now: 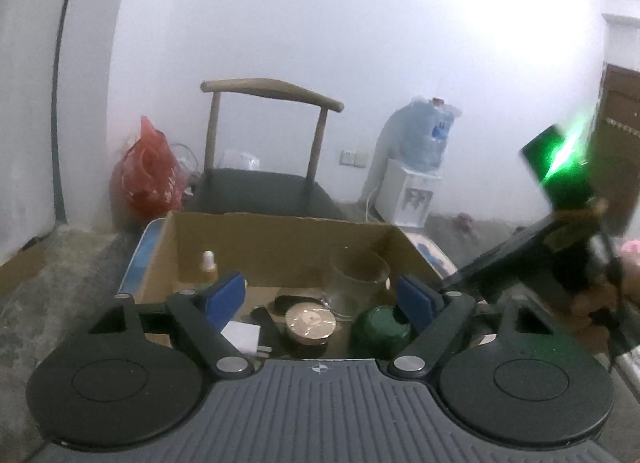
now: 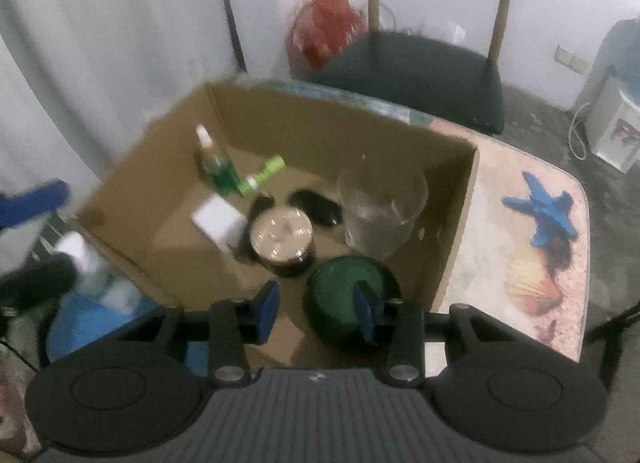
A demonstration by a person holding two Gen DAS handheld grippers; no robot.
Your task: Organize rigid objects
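A cardboard box (image 2: pixel 452 223) on the table (image 2: pixel 520 247) holds a green bowl (image 2: pixel 340 295), glass cup (image 2: pixel 380 215), round tin (image 2: pixel 282 237) and small bottle (image 2: pixel 212 159). Above it, the left gripper (image 1: pixel 320 297) spreads wide and empty; the right gripper (image 2: pixel 318 311) is narrower, gripping nothing.

surface: counter (image 2: pixel 520 223), beach-print top with blue starfish and shell | on it: open cardboard box (image 2: pixel 460 223), standing toward the far left side | right part of counter: bare print showing | floor (image 2: pixel 540 123): grey, beyond counter
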